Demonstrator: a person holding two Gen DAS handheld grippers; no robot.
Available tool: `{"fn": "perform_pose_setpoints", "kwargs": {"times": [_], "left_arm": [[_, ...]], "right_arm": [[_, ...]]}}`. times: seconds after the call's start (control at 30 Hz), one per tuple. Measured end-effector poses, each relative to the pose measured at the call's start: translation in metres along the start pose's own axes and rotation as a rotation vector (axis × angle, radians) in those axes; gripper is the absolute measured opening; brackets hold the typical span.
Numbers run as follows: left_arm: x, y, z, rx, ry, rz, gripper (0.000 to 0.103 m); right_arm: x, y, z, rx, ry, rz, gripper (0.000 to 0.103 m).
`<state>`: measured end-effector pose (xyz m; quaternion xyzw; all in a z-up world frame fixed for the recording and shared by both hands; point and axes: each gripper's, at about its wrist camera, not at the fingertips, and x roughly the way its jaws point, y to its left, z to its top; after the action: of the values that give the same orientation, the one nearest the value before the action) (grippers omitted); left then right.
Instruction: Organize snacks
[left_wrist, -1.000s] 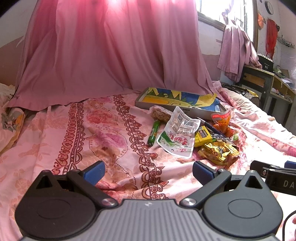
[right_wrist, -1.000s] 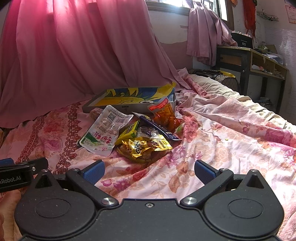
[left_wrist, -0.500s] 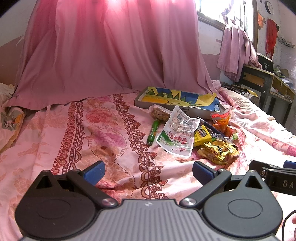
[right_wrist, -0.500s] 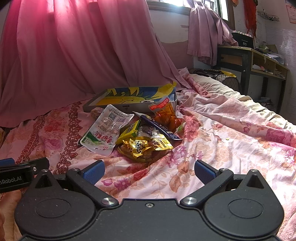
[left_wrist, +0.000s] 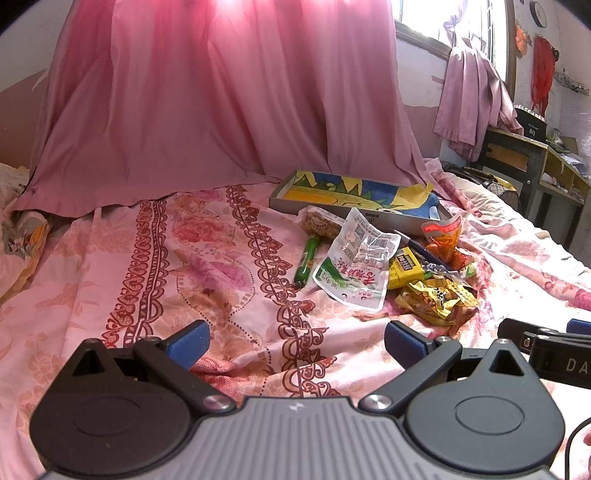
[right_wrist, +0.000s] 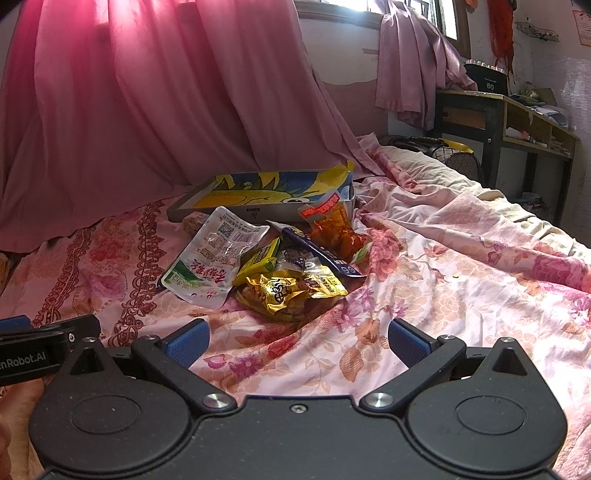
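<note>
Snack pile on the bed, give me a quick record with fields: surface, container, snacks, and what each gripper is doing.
surface: floral bedsheet
container: shallow box, behind the pile, no snacks seen in it
snacks: white-green pouch, yellow crinkled pack, orange pack, green stick
left gripper: open, empty, short of the pile
right gripper: open, empty, short of the pile

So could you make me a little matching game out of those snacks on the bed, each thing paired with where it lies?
Things:
1. green stick
2. white-and-green pouch
3. crinkled yellow bag
4. orange packet

Places:
A. against the box's front wall, at its right end
B. nearest the right gripper
C. left edge of the pile, alone on the sheet
D. between the stick and the yellow snacks

Pairs: 1-C, 2-D, 3-B, 4-A
</note>
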<state>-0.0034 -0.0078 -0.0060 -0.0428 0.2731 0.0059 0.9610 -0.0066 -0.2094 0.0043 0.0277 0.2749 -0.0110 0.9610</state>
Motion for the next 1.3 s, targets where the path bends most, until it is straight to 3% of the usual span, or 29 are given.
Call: {"fn": "perform_pose_setpoints", "kwargs": {"times": [0.8,1.3], "left_arm": [[0.003,0.004,-0.003,-0.003,0.016,0.013,0.103],[0.01,-0.001,0.003,0.032,0.055,0.066,0.103]], "right_arm": [[0.003,0.001,-0.001,0.001,0.005,-0.002,0.102],[-0.004,0.004,0.005,-0.017,-0.024,0.004,0.102]]}}
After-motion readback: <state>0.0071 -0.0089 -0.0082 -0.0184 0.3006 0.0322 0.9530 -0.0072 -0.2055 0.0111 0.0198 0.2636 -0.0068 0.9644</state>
